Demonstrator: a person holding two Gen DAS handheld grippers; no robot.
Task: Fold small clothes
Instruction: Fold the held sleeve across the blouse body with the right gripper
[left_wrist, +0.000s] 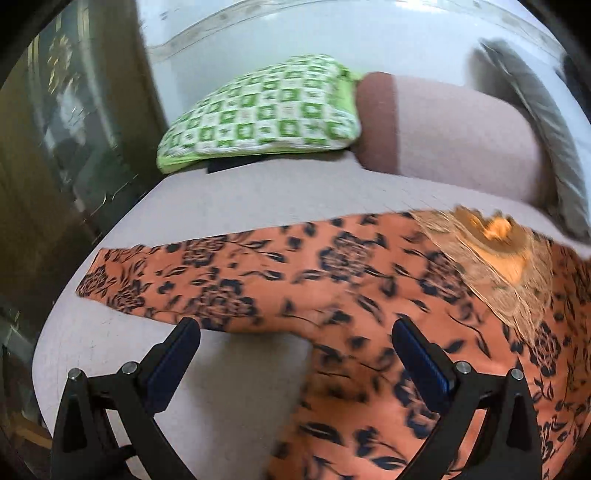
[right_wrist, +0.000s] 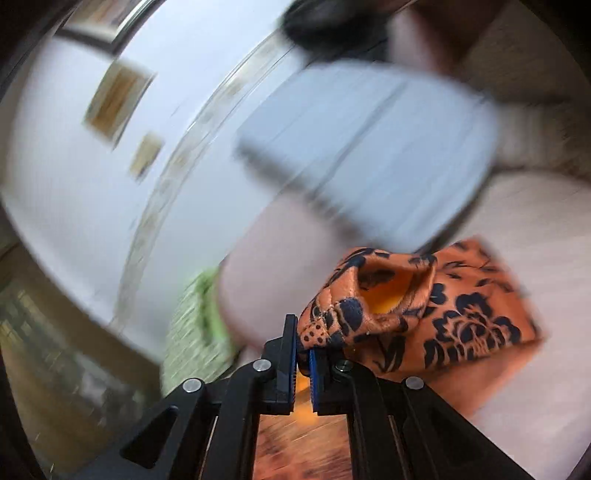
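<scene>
Orange floral garment lies on a sofa, right tongs pinching its bunched edge, left tongs wide and empty; the fold should land flat, edges aligned.

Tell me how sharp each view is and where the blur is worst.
Left wrist view: mild blur over the orange garment and green pillow; the left gripper stays crisp. Right wrist view: heavy streaking across the wall and grey cushion; the right gripper and the pinched cloth edge are sharp. Both bend straight lines, fisheye style.
</scene>
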